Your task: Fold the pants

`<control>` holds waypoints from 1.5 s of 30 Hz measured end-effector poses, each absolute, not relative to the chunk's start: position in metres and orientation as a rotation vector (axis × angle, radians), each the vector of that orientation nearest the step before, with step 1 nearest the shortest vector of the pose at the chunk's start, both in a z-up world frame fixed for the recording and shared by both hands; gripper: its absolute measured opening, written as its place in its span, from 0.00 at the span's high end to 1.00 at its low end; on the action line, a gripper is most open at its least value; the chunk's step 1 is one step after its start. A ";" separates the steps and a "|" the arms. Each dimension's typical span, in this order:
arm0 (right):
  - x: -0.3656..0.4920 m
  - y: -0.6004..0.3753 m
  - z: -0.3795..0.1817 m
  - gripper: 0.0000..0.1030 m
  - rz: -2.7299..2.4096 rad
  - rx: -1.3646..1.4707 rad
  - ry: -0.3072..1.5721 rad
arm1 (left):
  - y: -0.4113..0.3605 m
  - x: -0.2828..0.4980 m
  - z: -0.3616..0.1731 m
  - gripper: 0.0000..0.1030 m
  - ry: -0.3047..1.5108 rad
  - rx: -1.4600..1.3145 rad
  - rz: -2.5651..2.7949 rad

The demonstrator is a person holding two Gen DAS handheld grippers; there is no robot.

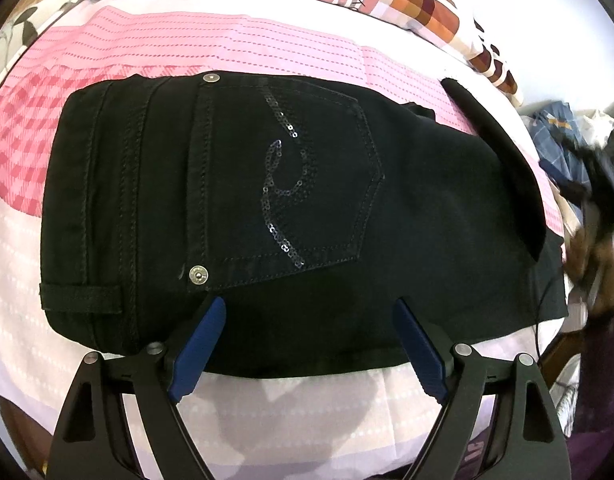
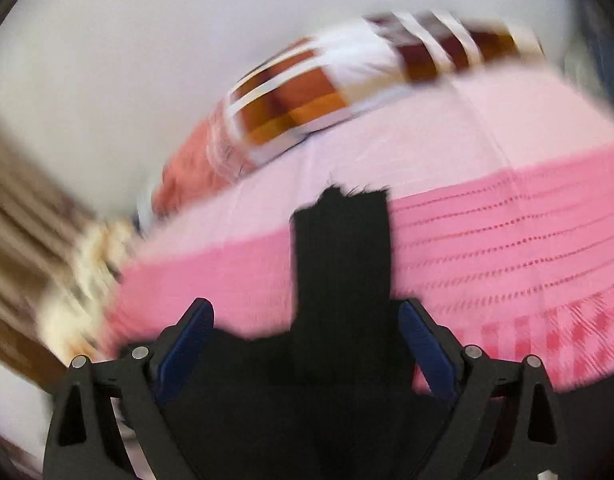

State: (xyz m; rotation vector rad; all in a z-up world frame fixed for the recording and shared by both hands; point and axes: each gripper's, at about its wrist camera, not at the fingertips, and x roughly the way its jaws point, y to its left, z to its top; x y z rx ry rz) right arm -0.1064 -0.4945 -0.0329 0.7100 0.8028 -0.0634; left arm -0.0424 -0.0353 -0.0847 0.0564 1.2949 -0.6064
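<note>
Black pants [image 1: 267, 200] lie folded on the pink bedspread [image 1: 227, 48], the back pocket with a sequin swirl [image 1: 285, 184] facing up. My left gripper [image 1: 309, 308] is open and empty, its blue pads just above the near edge of the pants. In the blurred right wrist view, my right gripper [image 2: 305, 312] is open, with black pant cloth [image 2: 343, 264] lying between and beyond its fingers; I cannot tell whether the cloth touches the pads. A black flap [image 1: 503, 160] of the pants curls up at the right.
Patterned pillows [image 1: 423, 4] lie at the far edge of the bed, also in the right wrist view [image 2: 307, 96]. Blue checked clothes [image 1: 563, 140] lie off the bed's right side. A white wall [image 2: 107, 60] stands behind.
</note>
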 end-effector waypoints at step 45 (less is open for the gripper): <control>-0.355 -0.635 -0.099 0.82 -0.411 1.401 0.370 | -0.038 -0.048 -0.076 0.17 1.313 0.038 -0.586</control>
